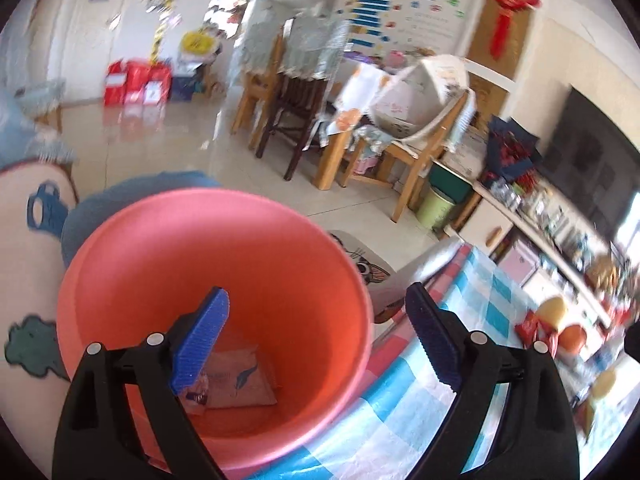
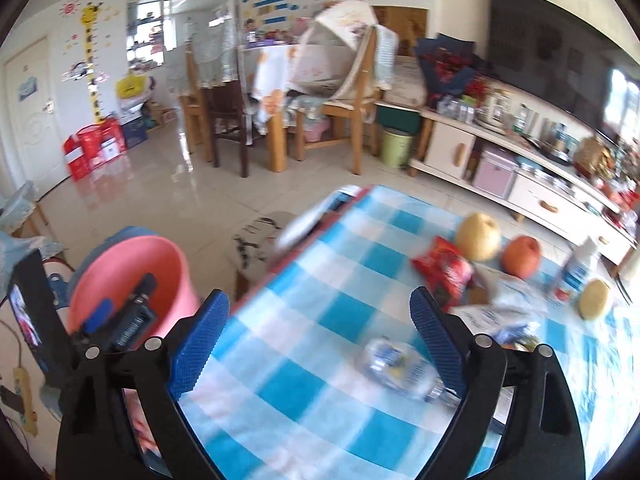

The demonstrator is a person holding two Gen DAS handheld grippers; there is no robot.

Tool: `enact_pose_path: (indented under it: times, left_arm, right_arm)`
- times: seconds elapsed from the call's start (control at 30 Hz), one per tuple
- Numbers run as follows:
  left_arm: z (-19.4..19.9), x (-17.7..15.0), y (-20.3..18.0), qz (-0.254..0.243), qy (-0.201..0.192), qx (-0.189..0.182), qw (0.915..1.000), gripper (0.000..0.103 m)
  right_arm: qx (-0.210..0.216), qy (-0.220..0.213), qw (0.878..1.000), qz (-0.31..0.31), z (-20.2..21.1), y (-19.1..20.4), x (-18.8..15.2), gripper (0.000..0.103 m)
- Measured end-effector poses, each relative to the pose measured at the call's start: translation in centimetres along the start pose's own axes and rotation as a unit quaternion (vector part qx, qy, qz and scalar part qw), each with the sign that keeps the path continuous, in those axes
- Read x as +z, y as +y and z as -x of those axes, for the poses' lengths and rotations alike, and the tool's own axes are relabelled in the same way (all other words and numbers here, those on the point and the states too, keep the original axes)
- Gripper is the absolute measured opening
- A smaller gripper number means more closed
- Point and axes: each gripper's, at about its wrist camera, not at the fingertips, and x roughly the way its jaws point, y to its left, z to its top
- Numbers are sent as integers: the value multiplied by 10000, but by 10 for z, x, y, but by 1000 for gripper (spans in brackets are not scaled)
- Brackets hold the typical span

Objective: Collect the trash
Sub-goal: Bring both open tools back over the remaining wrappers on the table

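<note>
A table under a blue, white and pink checked cloth (image 2: 320, 312) fills the near ground of the right wrist view, and its corner shows at the lower right of the left wrist view. Beside that corner, on the floor, stands a pink bucket (image 1: 216, 264), seen from above by the left camera. A flat brown paper packet (image 1: 240, 380) lies on its bottom with a smaller wrapper just beside it. The left gripper (image 1: 316, 344) hangs over the bucket mouth with its blue pads spread wide and nothing between them. The right gripper (image 2: 320, 340) is over the tablecloth, likewise spread wide and empty. Just inside its right finger a crumpled clear plastic bottle (image 2: 400, 368) lies on its side on the cloth. Farther along the table are a red snack wrapper (image 2: 444, 272), a crumpled clear bag (image 2: 512, 296) near it, a yellow pear (image 2: 478, 236), an orange fruit (image 2: 520, 256), a small white bottle (image 2: 576, 268) standing upright, and another yellow fruit (image 2: 594, 298). Beyond the table are wooden chairs (image 2: 352, 92), a green bin (image 2: 394, 146) and a long low cabinet (image 2: 532, 192).
</note>
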Motion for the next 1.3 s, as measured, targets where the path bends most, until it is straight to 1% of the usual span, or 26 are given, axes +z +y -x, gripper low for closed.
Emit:
enact_pose_path:
  times: [0.13, 0.2, 0.27, 0.3, 0.37, 0.43, 0.5, 0.53, 0.6, 0.73, 0.83, 0.93, 0.97, 1.0, 1.1, 1.2, 1.23, 1.3]
  left_arm:
    - [5, -8, -27, -635, -86, -191, 9978, 90]
    - [9, -13, -39, -859, -115, -383, 9955, 90]
    - [14, -22, -53, -1151, -135, -643, 9912, 90]
    - [17, -26, -59, -1299, -163, -764, 9885, 90]
    - [23, -35, -72, -1579, -234, -962, 9825, 90]
    - [26, -43, -82, -1668, -240, -1231, 9780, 90]
    - [26, -48, -85, -1602, -203, -1605, 9737, 91]
    - [26, -51, -87, -1575, -167, -1717, 9723, 91]
    - [23, -55, -96, -1635, -35, -1866, 9687, 91]
    - [29, -69, -120, -2075, 5, -2001, 9575, 91]
    - [33, -74, -136, -2300, 153, -2050, 9512, 91]
    - [32, -73, -149, -2248, 599, -2372, 9432, 91]
    - [30, -73, -157, -2287, 716, -2455, 9393, 91]
    - [29, -72, -166, -2387, 751, -2492, 9356, 91]
    - [22, -61, -197, -2672, 648, -2564, 9266, 91]
    - [-1, -47, -228, -2571, 894, -2756, 9219, 91]
    - [-10, -42, -237, -2513, 987, -2783, 9218, 91]
    - [-34, -36, -258, -2415, 1262, -2880, 9180, 91]
  right_arm:
    - [-363, 129, 9990, -230, 5, -48, -24, 91]
    - [-475, 135, 9982, -346, 10, -70, -36, 91]
    - [-598, 130, 9966, -557, 15, -92, -43, 91]
    - [-595, 128, 9954, -735, 18, -103, -44, 91]
    - [-477, -10, 9935, -1037, 27, -121, -42, 92]
    - [-492, -185, 9917, -1170, 37, -137, -41, 94]
    - [-511, -348, 9906, -1223, 46, -153, -40, 94]
    - [-563, -426, 9896, -1255, 51, -161, -40, 94]
    - [-667, -558, 9870, -1350, 59, -178, -42, 95]
    - [-911, -681, 9802, -1621, 68, -216, -47, 96]
    - [-851, -581, 9742, -2007, 70, -248, -51, 96]
    - [-797, -603, 9665, -2365, 73, -276, -56, 96]
    - [-779, -580, 9646, -2451, 71, -284, -57, 96]
    - [-719, -536, 9638, -2510, 69, -288, -57, 96]
    - [-618, -315, 9636, -2583, 59, -297, -57, 96]
    - [-543, -70, 9650, -2566, 38, -298, -57, 96]
    - [-443, 13, 9650, -2586, 30, -299, -57, 96]
    - [-137, 168, 9642, -2642, 10, -301, -56, 96]
